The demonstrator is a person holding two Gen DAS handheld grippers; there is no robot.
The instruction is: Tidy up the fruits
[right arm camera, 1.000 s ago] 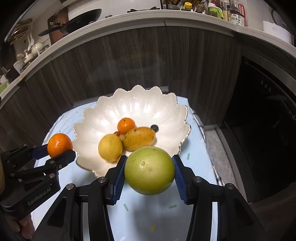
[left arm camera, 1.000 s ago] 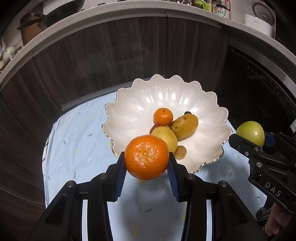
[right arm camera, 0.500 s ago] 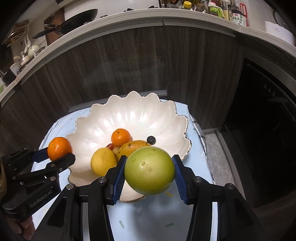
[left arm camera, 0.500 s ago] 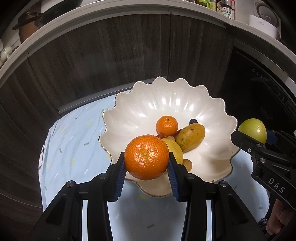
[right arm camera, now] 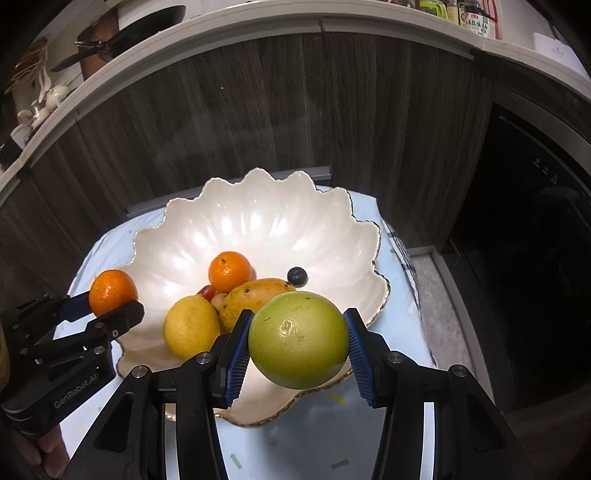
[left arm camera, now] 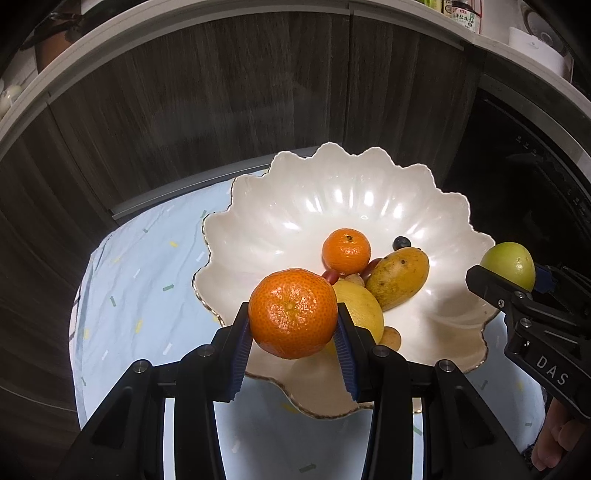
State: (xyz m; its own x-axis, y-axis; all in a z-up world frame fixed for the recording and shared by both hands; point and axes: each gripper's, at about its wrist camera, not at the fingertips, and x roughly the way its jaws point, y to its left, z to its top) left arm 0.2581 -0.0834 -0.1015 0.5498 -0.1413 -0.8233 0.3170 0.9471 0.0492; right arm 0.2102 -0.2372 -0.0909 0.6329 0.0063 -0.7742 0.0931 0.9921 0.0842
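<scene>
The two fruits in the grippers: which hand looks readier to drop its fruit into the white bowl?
Probably the left. The left gripper holds its mandarin over the near part of the bowl, beside the lemon. The right gripper holds its green fruit over the near rim, so it is barely inside.

Dark wood-grain cabinet fronts, a black pan and labelled bottles on the countertop above

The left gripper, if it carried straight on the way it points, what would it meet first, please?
Probably the yellow lemon lying in the white bowl, right behind the tangerine that the left gripper holds; depth is hard to judge.
</scene>
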